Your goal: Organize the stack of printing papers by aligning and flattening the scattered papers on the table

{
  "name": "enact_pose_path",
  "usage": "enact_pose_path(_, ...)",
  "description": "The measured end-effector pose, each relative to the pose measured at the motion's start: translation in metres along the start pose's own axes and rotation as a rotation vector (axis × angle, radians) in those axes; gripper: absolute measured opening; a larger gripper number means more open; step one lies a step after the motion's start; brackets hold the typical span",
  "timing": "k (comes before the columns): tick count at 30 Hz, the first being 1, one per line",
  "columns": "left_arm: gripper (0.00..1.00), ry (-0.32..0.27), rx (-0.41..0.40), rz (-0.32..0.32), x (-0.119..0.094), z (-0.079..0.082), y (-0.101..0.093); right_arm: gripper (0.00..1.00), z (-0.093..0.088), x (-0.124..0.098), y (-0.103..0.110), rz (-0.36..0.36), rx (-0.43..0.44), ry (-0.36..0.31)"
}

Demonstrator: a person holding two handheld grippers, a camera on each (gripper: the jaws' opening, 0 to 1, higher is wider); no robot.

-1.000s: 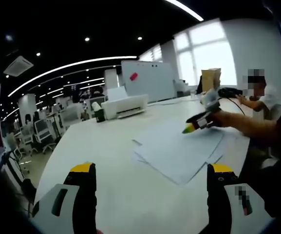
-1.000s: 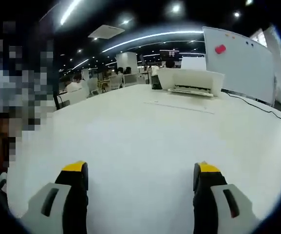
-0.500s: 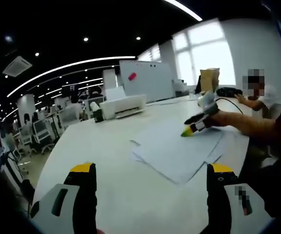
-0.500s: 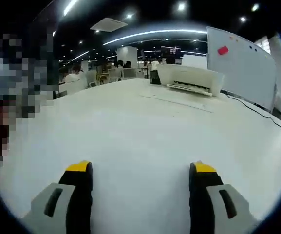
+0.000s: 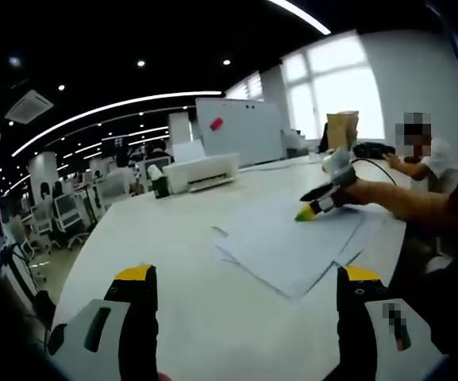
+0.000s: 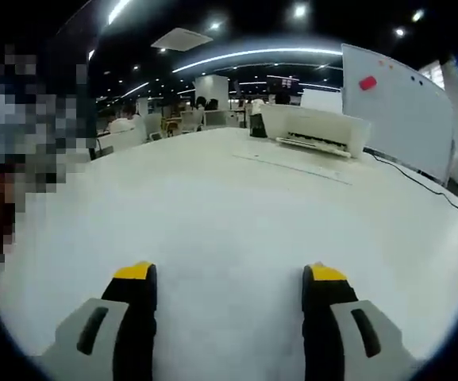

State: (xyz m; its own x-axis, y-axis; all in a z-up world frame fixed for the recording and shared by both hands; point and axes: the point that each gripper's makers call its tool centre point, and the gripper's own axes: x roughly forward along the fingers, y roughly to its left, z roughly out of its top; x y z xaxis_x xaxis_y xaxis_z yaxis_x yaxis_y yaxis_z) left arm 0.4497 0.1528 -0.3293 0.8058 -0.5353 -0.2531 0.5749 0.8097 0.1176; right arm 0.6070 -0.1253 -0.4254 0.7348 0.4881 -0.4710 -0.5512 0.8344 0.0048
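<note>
in the left gripper view, your left gripper [image 5: 244, 290] sits low over the white counter [image 5: 173, 262] with its jaws spread wide and nothing between them. the papers [image 5: 292, 242] lie ahead and to the right of those jaws — a loose, fanned stack, edges out of line, flat on the counter. your right gripper [image 5: 317, 205] reaches in from the right, its yellow tip down on the far part of the papers; whether its jaws are parted cannot be told from here. your forearm [image 5: 399, 202] runs back from it to the right edge. farther along the counter stands a white printer [image 5: 203, 172] with a dark bottle [image 5: 159, 184] just beside it, and behind them a whiteboard [image 5: 240, 128] bearing a pink spot. a brown box [image 5: 343, 128] stands near the bright window [image 5: 336, 87], and a person [image 5: 427, 163] sits at the far right.

in the right gripper view, your right gripper [image 6: 229, 278] also has its jaws wide apart and empty, with pale surface between and ahead of them. beyond, the printer [image 6: 312, 129] sits at the far end of the counter [image 6: 229, 206], a single sheet [image 6: 292, 165] lying flat in front of it, and the whiteboard [image 6: 399, 111] stands to the right with a black cable [image 6: 427, 186] trailing along the counter below it.
</note>
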Motion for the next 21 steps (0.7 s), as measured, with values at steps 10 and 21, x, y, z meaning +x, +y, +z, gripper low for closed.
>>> enact_pose_path(10, 0.96, 0.001, 0.004, 0.001, 0.000, 0.001, -0.001, 0.46, 0.000, -0.003, 0.009, 0.039, -0.025, -0.016)
enact_pose_path(21, 0.95, 0.004, 0.004, -0.003, 0.002, 0.000, -0.002, 0.23, -0.002, -0.004, 0.020, 0.089, -0.037, -0.007)
